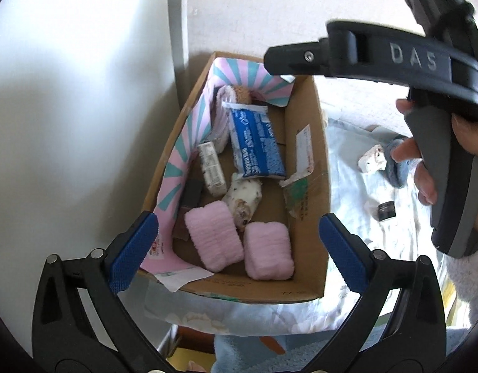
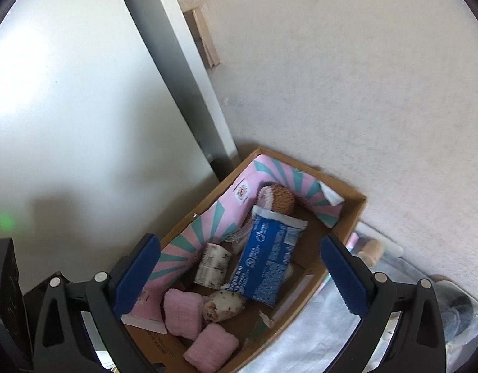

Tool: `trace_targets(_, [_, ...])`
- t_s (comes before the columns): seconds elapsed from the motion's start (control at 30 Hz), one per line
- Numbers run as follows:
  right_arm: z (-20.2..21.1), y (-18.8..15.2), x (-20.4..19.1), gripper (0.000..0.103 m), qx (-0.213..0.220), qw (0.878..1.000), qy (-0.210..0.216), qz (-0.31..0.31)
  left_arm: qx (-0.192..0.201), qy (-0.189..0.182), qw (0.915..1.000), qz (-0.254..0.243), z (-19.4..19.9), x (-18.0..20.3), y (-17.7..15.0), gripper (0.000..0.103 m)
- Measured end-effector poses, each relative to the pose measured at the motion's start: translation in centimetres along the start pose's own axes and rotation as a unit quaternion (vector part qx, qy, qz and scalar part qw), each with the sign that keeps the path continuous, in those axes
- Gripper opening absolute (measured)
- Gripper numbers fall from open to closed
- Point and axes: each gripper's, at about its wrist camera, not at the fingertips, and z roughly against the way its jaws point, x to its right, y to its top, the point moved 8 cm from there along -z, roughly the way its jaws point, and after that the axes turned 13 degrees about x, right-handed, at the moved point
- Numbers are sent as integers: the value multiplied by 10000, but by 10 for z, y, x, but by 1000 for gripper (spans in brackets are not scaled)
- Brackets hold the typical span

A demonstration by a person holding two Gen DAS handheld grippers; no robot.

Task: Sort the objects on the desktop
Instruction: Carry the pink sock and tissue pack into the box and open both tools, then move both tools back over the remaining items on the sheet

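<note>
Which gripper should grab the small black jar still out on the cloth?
Probably right. From the left wrist view, the black jar lies right of the cardboard box, below the right hand; the left gripper hangs open over the box.

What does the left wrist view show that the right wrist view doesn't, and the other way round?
Only the left wrist view shows the right hand on its handle, plus a speckled roll and a small black jar lying on the pale cloth outside the box. Only the right wrist view shows a tan roll beyond the box's far wall. Both show the cardboard box holding the blue packet and two pink rolls, framed by open, empty tongs.
</note>
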Motion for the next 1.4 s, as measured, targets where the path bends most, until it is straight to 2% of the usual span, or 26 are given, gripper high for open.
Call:
trace_targets(0.1, [12, 1, 4, 103, -87, 9999, -131, 38, 61, 20, 9999, -79, 2, 3, 5, 103])
trace_targets(0.27, [40, 9, 16, 103, 48, 9993, -358, 82, 174, 4, 9994, -285, 8, 12, 18, 103])
trace_targets(0.43, [70, 11, 37, 103, 270, 9973, -677, -118, 390, -202, 9987, -241, 13, 26, 34, 103])
trace_targets(0.53, [87, 8, 54, 103, 311, 9954, -874, -239, 474, -194, 9976, -472, 14, 40, 41, 103])
trace_targets(0.67, [120, 2, 90, 103, 461, 9904, -1161, -585, 547, -373, 9951, -741, 14, 63, 46, 103])
trace_targets(0.87, [169, -15, 156, 103, 627, 9762, -1814, -1008, 571, -776, 9890, -1120, 7, 107, 49, 103])
trace_targets(1.03, [208, -37, 209, 103, 731, 9599, -2261, -1489, 464, -1109, 9833, -1368, -7, 150, 49, 102])
trace_targets(1.2, [239, -62, 254, 103, 759, 9411, -2723, -1857, 216, -1472, 9767, -1549, -26, 187, 45, 98])
trace_targets(1.33, [252, -89, 283, 103, 688, 9259, -2932, -2282, 34, -1580, 9714, -1771, -48, 209, 39, 98])
trace_targets(1.4, [253, -106, 297, 103, 656, 9117, -3064, -2657, -2, -1607, 9690, -1877, -60, 220, 36, 97])
